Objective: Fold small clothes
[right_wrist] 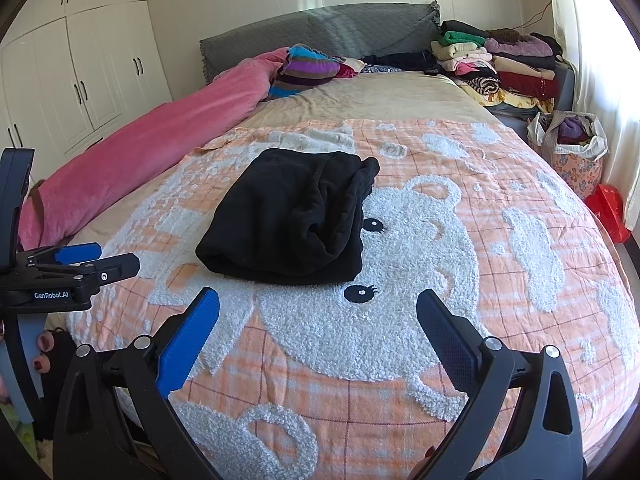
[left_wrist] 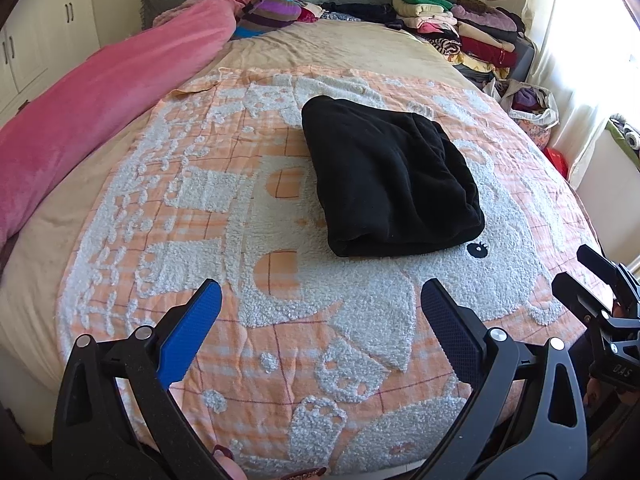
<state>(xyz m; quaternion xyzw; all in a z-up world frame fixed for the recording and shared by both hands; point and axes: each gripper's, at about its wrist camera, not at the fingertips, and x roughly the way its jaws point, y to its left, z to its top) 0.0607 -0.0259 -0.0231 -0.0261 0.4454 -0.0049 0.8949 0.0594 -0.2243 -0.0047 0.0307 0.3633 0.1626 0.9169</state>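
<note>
Left gripper (left_wrist: 320,312), left wrist view: jaws spread wide at frame bottom, nothing between them, held over the blanket (left_wrist: 280,344). Black garment (left_wrist: 390,178) lies right of frame centre on the blanket, well apart from the fingertips, already a compact folded bundle, thick fold edge toward the camera. Right gripper (left_wrist: 580,268) enters at the lower right edge; its state is unclear from this angle. Folded stack (left_wrist: 452,26) sits upper right.

Right wrist view: right gripper (right_wrist: 318,310) also gaping and empty at frame bottom. Garment (right_wrist: 288,216) sits just above centre, beside the bear's eyes. Left gripper (right_wrist: 92,260) shows at left edge.

Judgement: fold looks complete; step in hand is the pause between items. Next move likely calls for moving the bundle toward the stack, or fetching another piece.
</note>
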